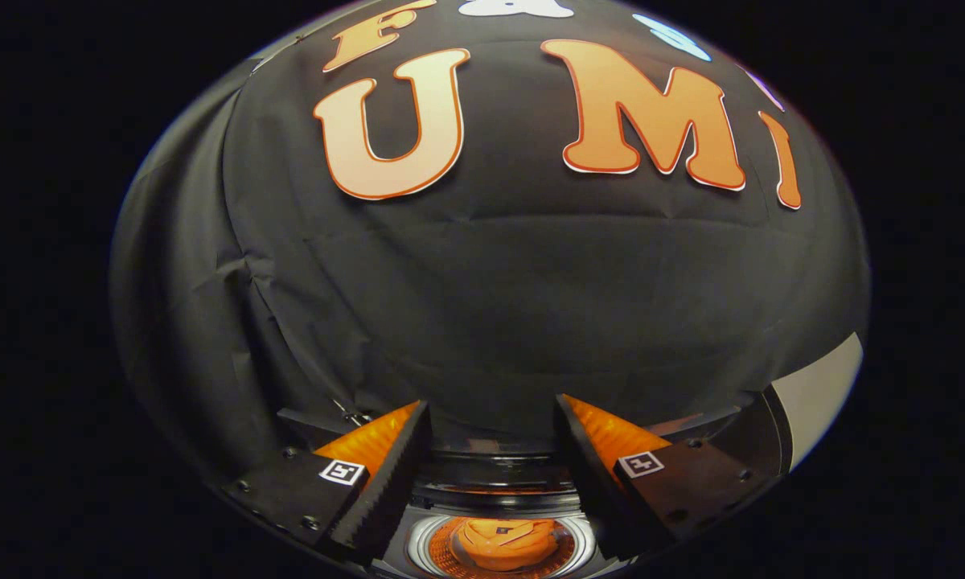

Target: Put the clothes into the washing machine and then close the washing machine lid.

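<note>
Clothes [503,543], an orange bundle with soft folds, already lie inside the round drum of the washing machine [498,503], at the tool's six o'clock, below and between its two fingers. The tool [492,482] is spread wide with nothing between the toothed inner faces of its fingers [386,482]; each finger carries a small square marker on its flat top. The drum's rim reads as a bright metal ring, smooth and glossy, with darker curved plastic bands stepping away toward twelve o'clock. The lid cannot be made out for certain, but it probably belongs to those dark bands just ahead of the fingertips. Loading looks done, so closing would mean reaching forward. Beyond hangs creased black cloth [490,305]; a pale panel [820,386] shows at three o'clock.
</note>
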`<state>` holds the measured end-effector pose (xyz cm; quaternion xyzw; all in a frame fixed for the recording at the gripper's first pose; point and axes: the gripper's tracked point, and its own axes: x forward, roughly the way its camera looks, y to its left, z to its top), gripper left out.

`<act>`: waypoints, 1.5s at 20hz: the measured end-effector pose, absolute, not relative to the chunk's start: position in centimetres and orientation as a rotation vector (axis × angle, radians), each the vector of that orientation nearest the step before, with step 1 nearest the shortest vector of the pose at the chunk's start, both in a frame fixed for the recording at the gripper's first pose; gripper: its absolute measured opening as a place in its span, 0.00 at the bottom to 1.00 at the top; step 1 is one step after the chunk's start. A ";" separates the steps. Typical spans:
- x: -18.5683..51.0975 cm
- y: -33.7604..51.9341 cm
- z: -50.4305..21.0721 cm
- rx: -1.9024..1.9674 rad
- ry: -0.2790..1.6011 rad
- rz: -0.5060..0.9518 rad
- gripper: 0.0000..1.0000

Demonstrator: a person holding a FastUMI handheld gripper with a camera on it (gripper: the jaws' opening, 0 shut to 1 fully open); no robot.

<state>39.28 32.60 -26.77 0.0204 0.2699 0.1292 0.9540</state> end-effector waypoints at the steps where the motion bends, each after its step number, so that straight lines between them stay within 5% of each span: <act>1: 39.2 32.6 -26.8 0.035 0.557 0.261 0.99; 30: 26.7 31.3 -28.2 -0.002 0.479 0.222 0.99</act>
